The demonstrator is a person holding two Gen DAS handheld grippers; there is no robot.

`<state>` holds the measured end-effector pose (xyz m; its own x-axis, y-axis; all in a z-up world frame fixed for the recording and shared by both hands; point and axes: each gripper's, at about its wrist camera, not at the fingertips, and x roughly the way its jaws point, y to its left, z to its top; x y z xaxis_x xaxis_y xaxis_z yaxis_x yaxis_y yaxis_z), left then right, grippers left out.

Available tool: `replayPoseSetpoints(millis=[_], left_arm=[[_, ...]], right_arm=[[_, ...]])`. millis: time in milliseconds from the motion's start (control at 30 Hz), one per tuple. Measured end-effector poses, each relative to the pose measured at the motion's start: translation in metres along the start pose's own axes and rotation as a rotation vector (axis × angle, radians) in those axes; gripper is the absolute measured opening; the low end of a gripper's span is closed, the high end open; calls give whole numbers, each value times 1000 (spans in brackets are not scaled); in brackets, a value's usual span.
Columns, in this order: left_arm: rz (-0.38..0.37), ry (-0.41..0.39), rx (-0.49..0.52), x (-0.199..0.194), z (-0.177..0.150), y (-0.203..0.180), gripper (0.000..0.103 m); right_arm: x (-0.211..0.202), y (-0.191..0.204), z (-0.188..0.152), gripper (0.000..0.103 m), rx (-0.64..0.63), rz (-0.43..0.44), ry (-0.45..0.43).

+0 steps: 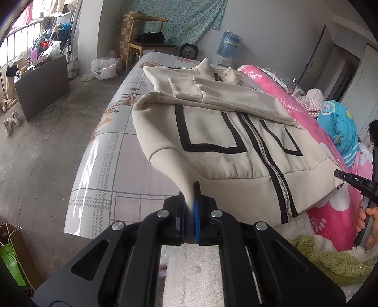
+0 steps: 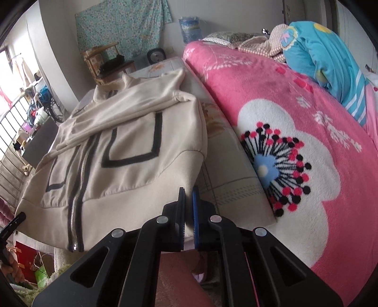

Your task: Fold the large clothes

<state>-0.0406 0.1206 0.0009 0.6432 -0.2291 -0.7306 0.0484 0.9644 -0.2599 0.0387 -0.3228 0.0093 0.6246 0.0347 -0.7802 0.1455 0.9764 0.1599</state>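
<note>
gripping the hem corners of the cream jacket [image 1: 236,132] lying on the bed [image 1: 106,165], left gripper [image 1: 190,200] and right gripper [image 2: 188,203] are both clenched on thin cloth, which may slip out if lifted unevenly.

Grey walls, bare concrete floor [image 1: 47,151]. A wooden chair [image 1: 146,40] stands below a floral cloth [image 1: 179,16]. Daylight enters left.
</note>
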Motion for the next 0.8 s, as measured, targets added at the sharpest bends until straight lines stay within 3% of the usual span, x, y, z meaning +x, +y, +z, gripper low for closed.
replayPoseSetpoints(millis=[400,800], left_arm=[[-69,-56,-69,7,33,5,5],[-87,-113,-126,24,80,19,5]], right_arm=[[0,14,27,6,-28,50,-33],[16,28,81,6,-43,112,-76]])
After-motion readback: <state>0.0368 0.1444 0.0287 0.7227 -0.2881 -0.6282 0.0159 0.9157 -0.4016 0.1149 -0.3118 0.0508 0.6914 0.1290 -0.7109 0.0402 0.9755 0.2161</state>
